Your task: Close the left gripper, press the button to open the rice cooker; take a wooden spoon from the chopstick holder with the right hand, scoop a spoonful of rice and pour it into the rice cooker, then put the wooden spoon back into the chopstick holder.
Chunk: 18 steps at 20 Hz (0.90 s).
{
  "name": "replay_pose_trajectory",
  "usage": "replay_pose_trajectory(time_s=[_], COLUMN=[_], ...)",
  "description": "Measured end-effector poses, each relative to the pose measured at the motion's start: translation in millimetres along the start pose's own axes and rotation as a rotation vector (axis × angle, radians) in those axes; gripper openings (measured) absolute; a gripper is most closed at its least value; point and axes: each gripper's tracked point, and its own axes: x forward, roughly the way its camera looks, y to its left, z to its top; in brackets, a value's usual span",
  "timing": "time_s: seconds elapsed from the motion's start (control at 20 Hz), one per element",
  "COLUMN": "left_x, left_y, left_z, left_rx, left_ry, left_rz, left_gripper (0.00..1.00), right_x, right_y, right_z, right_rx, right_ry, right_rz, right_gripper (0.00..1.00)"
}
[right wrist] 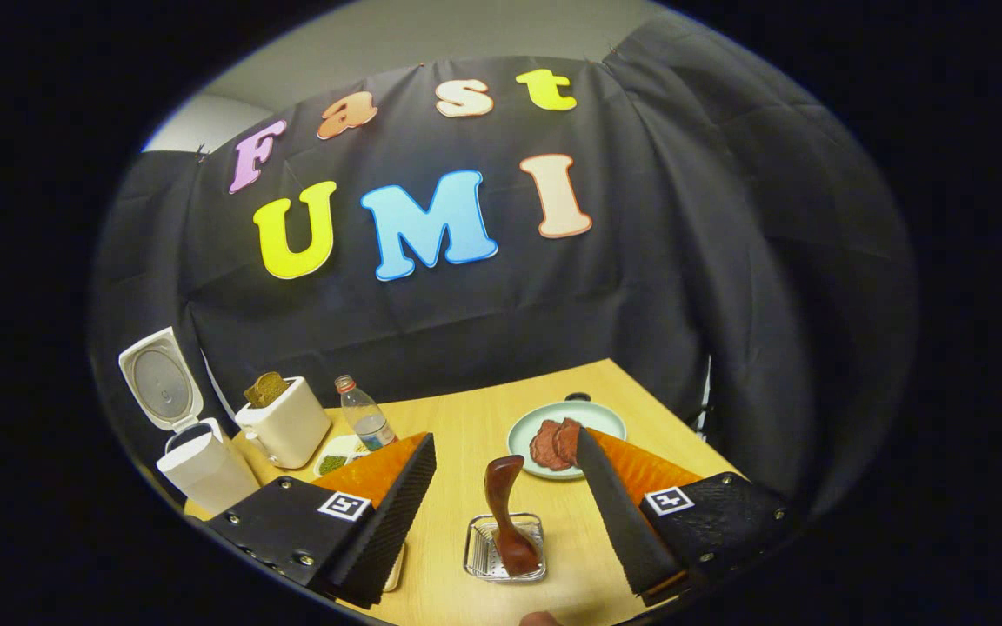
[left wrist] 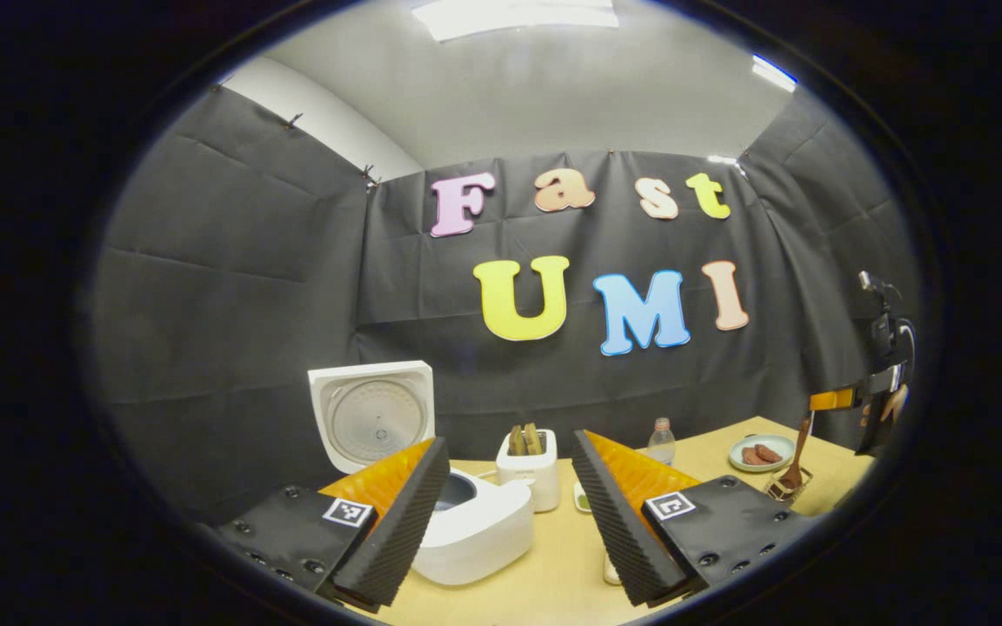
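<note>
The white rice cooker point(left wrist: 475, 530) stands just past my left finger, its lid point(left wrist: 375, 417) raised upright. My left gripper point(left wrist: 510, 443) is open and holds nothing. The dark wooden spoon point(right wrist: 503, 509) stands upright in a small see-through holder point(right wrist: 505, 552) on the table. My right gripper point(right wrist: 505, 442) is open above it, a finger on each side of the handle and neither touching it. In the left gripper view the spoon point(left wrist: 795, 461) and the right gripper point(left wrist: 879, 391) appear at the far right. The cooker point(right wrist: 205, 469) sits at the far left of the right gripper view.
A white toaster point(left wrist: 529, 469) with bread stands behind the cooker. A clear bottle point(right wrist: 366, 417) and a small dish of green grains point(right wrist: 340, 456) sit beside it. A pale plate point(right wrist: 605, 417) holds slices of meat. The wooden table point(right wrist: 466, 417) ends at the black cloth walls.
</note>
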Motion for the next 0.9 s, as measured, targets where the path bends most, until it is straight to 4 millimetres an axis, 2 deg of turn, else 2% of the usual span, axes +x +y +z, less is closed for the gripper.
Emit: replay_pose_trajectory(time_s=[0.25, 0.45, 0.6, 0.65, 0.7, 0.75, 0.8, 0.9], left_x=[22, 49, 72, 79, 87, 95, 105, 124], left_y=[11, 37, 60, 67, 77, 87, 97, 119], left_z=[9, 17, 28, 31, 33, 36, 39, 44], left_rx=[0.005, 0.034, 0.038, 0.037, 0.038, 0.045, 0.055, 0.075], left_ry=[-0.022, -0.03, -0.053, -0.058, -0.061, -0.067, -0.074, -0.083], left_rz=[-0.006, 0.026, 0.048, 0.053, 0.063, 0.074, 0.087, 0.117], left_gripper=[0.98, 0.98, 0.98, 1.0, 0.98, 0.98, 0.98, 0.98], right_x=[-24, -40, -52, -56, -58, -61, -64, -69], right_y=[12, 24, 30, 32, 35, 39, 42, 47], right_z=[40, 59, 65, 64, 63, 61, 59, 55], right_rx=[-0.053, -0.037, -0.056, -0.062, -0.066, -0.068, -0.072, -0.077], right_ry=[-0.102, -0.153, -0.189, -0.194, -0.196, -0.199, -0.202, -0.204], right_rz=[-0.022, -0.035, -0.061, -0.072, -0.08, -0.086, -0.094, -0.112], right_gripper=[0.99, 0.99, 0.99, 0.99, 0.94, 0.99, 0.94, 0.94])
